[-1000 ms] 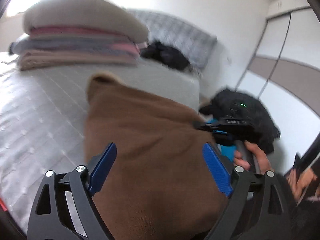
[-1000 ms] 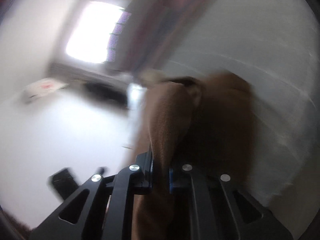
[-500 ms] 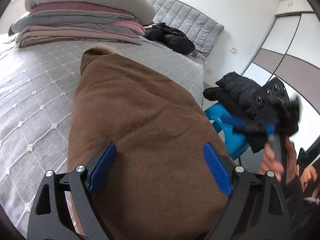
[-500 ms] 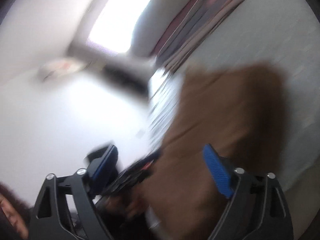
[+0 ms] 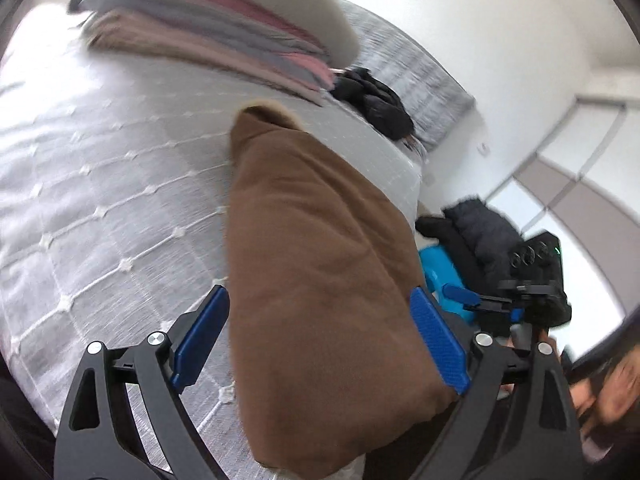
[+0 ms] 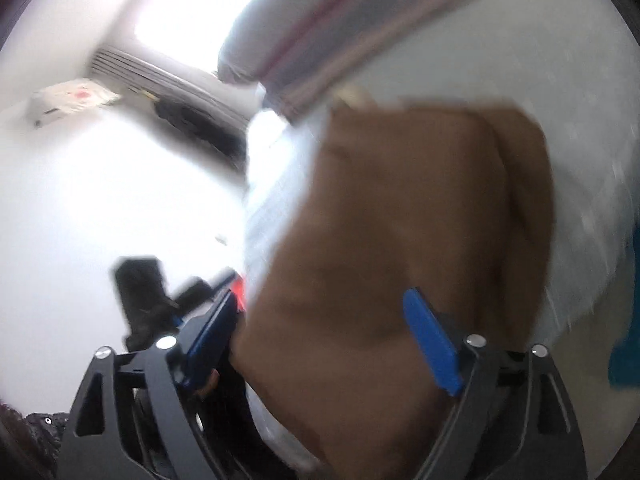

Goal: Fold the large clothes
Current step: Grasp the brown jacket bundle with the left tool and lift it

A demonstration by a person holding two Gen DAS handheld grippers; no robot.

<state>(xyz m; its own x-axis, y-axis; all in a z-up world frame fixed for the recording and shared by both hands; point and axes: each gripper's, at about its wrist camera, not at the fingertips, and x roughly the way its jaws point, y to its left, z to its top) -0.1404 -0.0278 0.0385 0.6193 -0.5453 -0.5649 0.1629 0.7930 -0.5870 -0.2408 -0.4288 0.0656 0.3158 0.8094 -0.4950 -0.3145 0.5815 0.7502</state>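
A brown garment (image 5: 320, 264) lies folded lengthwise on the grey quilted bed (image 5: 100, 200), its near end at the bed's front edge. My left gripper (image 5: 320, 340) is open, its blue pads on either side of the garment's near end, not closed on it. In the blurred right wrist view the same garment (image 6: 400, 240) lies ahead, and my right gripper (image 6: 324, 340) is open over its near part. The right gripper also shows in the left wrist view (image 5: 480, 300), off the bed's right side.
A stack of folded blankets under a pillow (image 5: 224, 28) sits at the bed's far end. A black garment (image 5: 376, 100) lies by the headboard. A blue stool (image 5: 440, 272) with dark clothes (image 5: 476, 232) stands right of the bed, before the wardrobe (image 5: 580, 200).
A second ago my right gripper was shut on the brown garment; it has let go and opened. The garment now lies flat on the bed. Both cameras have swung.
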